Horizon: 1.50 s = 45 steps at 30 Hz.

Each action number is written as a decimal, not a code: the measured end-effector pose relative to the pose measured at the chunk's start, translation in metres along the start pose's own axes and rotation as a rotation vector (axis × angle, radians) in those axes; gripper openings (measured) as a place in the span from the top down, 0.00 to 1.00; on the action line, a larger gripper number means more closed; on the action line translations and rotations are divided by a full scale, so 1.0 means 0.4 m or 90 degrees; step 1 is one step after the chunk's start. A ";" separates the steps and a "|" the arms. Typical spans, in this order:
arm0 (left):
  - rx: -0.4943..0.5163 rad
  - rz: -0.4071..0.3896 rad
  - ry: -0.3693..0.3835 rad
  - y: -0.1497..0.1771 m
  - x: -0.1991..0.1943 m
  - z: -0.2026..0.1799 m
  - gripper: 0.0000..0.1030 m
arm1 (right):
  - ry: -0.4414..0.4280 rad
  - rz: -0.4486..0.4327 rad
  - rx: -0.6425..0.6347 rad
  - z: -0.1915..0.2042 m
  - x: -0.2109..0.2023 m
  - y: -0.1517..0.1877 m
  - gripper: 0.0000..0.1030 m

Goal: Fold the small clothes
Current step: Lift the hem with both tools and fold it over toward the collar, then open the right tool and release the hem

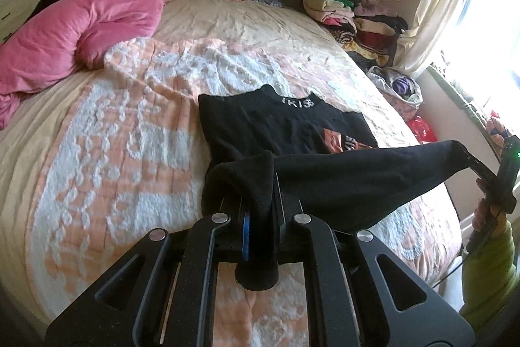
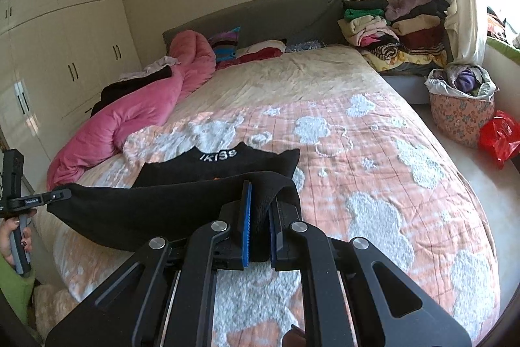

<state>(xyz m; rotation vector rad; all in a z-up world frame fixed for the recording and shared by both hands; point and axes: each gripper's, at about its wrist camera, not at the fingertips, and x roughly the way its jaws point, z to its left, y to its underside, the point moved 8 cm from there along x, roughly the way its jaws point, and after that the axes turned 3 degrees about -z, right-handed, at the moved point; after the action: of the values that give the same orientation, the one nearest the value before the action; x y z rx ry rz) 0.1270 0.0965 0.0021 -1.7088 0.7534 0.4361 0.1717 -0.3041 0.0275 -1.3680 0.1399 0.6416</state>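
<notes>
A black top (image 1: 282,126) with white lettering at the collar lies on the bed's peach and white blanket (image 1: 130,135). Its near hem is lifted off the bed and stretched between both grippers. My left gripper (image 1: 260,200) is shut on the hem's left corner, the cloth bunched between the blue pads. My right gripper (image 2: 260,217) is shut on the hem's right corner. In the right wrist view the top (image 2: 211,165) shows its collar beyond the raised hem. The right gripper also shows in the left wrist view (image 1: 471,166), and the left gripper in the right wrist view (image 2: 65,194).
A pink duvet (image 1: 81,28) lies bunched along the bed's left side. Stacks of folded clothes (image 2: 390,28) sit beside the headboard at the far right. A laundry basket (image 2: 461,113) and a red bag (image 2: 499,135) stand on the floor at the right. Wardrobes (image 2: 65,54) line the left wall.
</notes>
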 end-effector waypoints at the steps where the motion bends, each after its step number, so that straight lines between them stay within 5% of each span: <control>1: -0.001 0.000 -0.001 -0.008 0.006 0.003 0.97 | 0.000 0.000 0.001 -0.002 0.008 -0.005 0.93; 18: -0.010 -0.007 -0.035 -0.151 0.147 0.042 0.97 | 0.053 0.034 0.032 -0.073 0.238 -0.073 0.93; 36: -0.046 0.036 -0.106 -0.151 0.359 0.138 0.96 | 0.099 0.125 0.012 -0.102 0.472 -0.012 0.92; 39: -0.054 0.035 -0.113 -0.146 0.375 0.140 0.95 | 0.105 0.134 0.004 -0.103 0.486 -0.004 0.85; 42: -0.060 0.028 -0.117 -0.139 0.375 0.140 0.94 | 0.117 0.131 -0.002 -0.111 0.479 -0.002 0.64; 45: -0.066 0.004 -0.126 -0.143 0.352 0.137 0.93 | 0.109 0.117 -0.004 -0.114 0.451 -0.011 0.64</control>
<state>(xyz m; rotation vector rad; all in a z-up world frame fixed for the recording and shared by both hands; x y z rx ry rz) 0.2732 0.1209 -0.0620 -1.7298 0.6006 0.6490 0.3345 -0.2853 -0.0605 -1.4251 0.4046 0.6769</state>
